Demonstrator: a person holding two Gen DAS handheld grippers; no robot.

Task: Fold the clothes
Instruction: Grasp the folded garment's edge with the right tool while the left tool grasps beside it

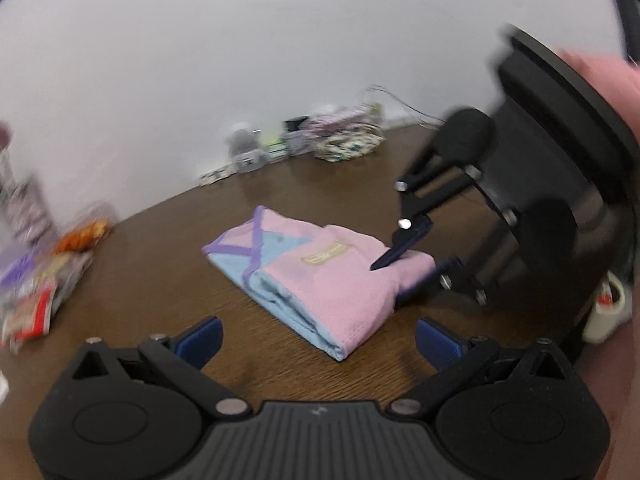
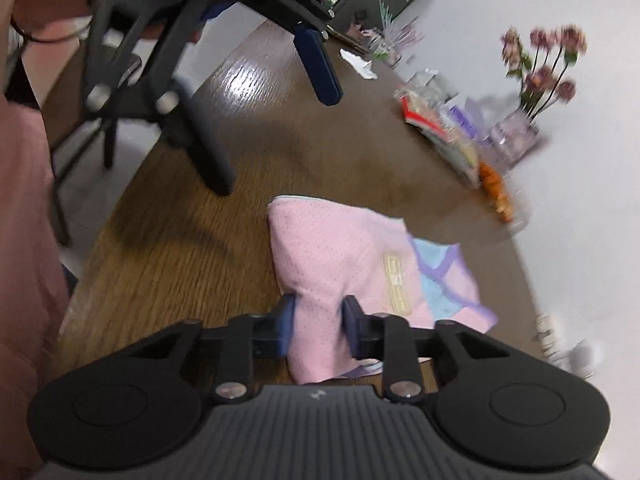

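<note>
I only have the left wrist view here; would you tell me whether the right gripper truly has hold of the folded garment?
Observer: Yes. In the right wrist view the right gripper pinches a bunched end of the pink garment.
Operator: Thank you. What stands beyond the snacks?
Observer: A clear vase of pink flowers, by the wall.
Operator: And my left gripper?
Observer: The left gripper is open above the wooden table, holding nothing.

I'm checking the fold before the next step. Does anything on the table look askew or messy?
The folded pink and blue garment looks tidy, but the right tongs are bunching up its near corner. The snack packets lie in a loose heap near the flower vase. Nothing is spilled.
</note>
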